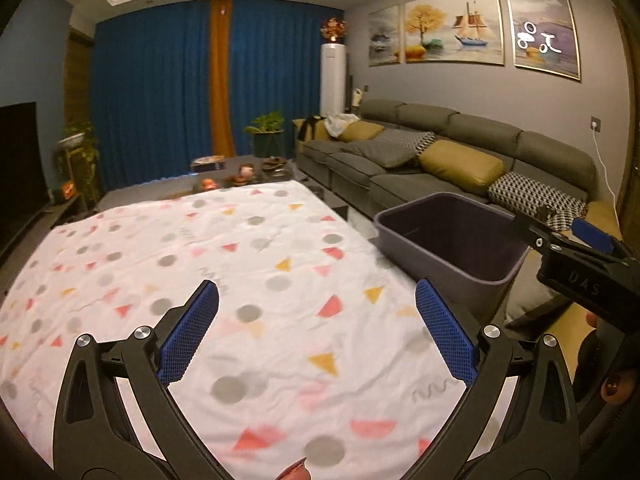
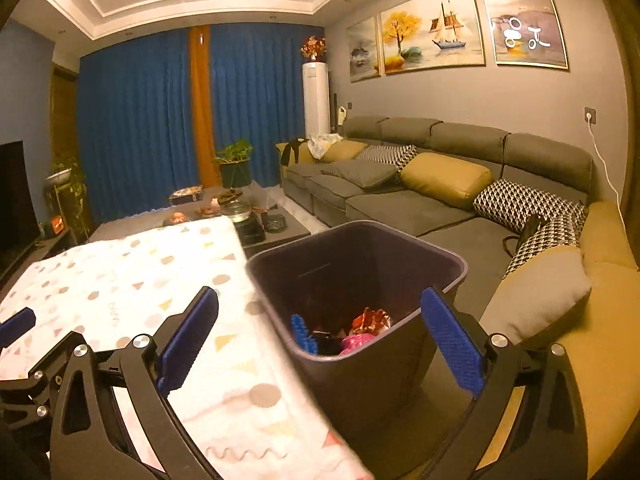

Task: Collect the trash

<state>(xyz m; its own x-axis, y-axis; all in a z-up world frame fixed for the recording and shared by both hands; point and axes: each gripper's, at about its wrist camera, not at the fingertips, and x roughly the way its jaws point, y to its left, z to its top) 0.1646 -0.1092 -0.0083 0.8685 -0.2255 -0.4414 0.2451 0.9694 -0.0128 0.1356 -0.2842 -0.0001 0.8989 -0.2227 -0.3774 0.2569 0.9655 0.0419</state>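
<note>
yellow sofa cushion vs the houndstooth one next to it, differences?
The yellow cushion is plain mustard; the houndstooth cushion is black-and-white patterned. The yellow cushion looks larger and plumper; the houndstooth one flatter. The yellow one sits further from the camera, the houndstooth nearer the sofa corner. Both lie on the grey seat.

Open table top, bin at its right edge

The patterned cloth on the table (image 1: 248, 280) lies bare, leaving free passage across it. The dark bin (image 2: 360, 280) stands just beside the table's right edge, mouth open upward, wrappers (image 2: 368, 320) at its bottom; the sofa (image 2: 460, 208) closes off the space behind it.
</note>
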